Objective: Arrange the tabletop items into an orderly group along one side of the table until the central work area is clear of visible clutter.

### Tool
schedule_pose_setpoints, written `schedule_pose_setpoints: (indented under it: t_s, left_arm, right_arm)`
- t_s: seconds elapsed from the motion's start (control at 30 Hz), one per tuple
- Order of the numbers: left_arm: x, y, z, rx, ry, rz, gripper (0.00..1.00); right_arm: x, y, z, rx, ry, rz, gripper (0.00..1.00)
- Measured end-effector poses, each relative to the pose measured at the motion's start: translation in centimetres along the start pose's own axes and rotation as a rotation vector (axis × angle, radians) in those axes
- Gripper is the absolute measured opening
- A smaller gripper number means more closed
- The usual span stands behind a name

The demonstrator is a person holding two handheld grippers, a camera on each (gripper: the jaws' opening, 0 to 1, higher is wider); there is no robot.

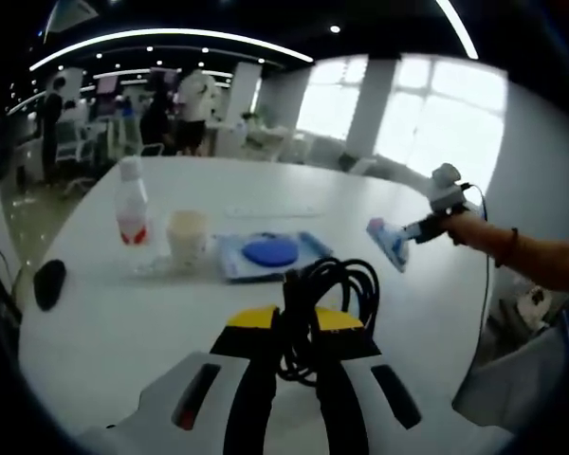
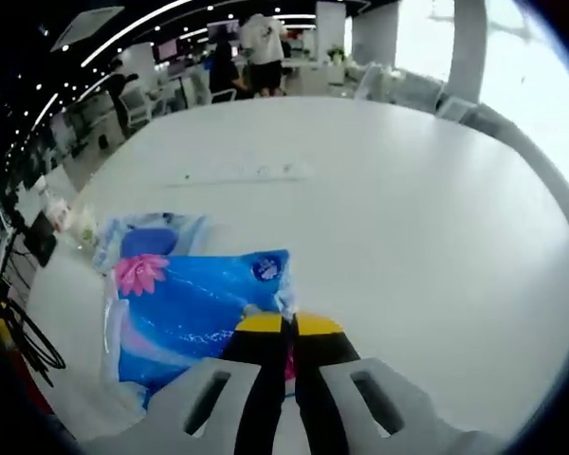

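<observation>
In the left gripper view, a coiled black cable (image 1: 324, 308) is clamped between the jaws of the left gripper (image 1: 298, 334), low over the white table (image 1: 114, 332). At 12 o'clock from the jaws a blue tray (image 1: 229, 254) holding a blue disc (image 1: 269, 251) is seen, with a pale cup (image 1: 188, 237) just beside it at 9 o'clock and a clear bottle (image 1: 131, 204) with a red label further that way. A black mouse (image 1: 49, 283) lies near the table edge at 9 o'clock. At 2 o'clock the right gripper (image 1: 405, 234) is held up by a hand (image 1: 460, 227).

In the right gripper view, the right gripper (image 2: 286, 325) is clenched on the edge of a blue packet (image 2: 185, 311) printed with a pink flower (image 2: 139, 272); the packet hangs at 10 o'clock from the jaws.
</observation>
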State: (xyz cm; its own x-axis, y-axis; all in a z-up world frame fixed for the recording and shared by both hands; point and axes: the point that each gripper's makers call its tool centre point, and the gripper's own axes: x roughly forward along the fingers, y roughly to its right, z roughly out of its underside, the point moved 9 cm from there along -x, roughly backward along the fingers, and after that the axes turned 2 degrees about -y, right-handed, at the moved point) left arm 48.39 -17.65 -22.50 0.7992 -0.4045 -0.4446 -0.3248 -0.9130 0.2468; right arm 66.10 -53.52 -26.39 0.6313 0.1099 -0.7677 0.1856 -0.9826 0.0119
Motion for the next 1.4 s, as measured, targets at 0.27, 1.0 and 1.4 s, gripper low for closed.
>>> schedule_pose_setpoints:
  t_s: [0.27,1.0,1.4]
  left_arm:
    - [-0.1,0.1,0.1,-0.003,-0.014,0.002,0.10]
    - [0.3,-0.2,0.7,-0.022,-0.053,-0.003,0.10]
    - [0.2,-0.2,0.5,-0.021,-0.045,-0.005,0.10]
  right_arm:
    - [2.1,0.9,-1.5,0.031,-0.026,0.032,0.01]
    - [6.7,1.5,-3.4,0.088,-0.126,0.162,0.01]
    - [7.6,1.3,-4.7,0.092,-0.126,0.214,0.02]
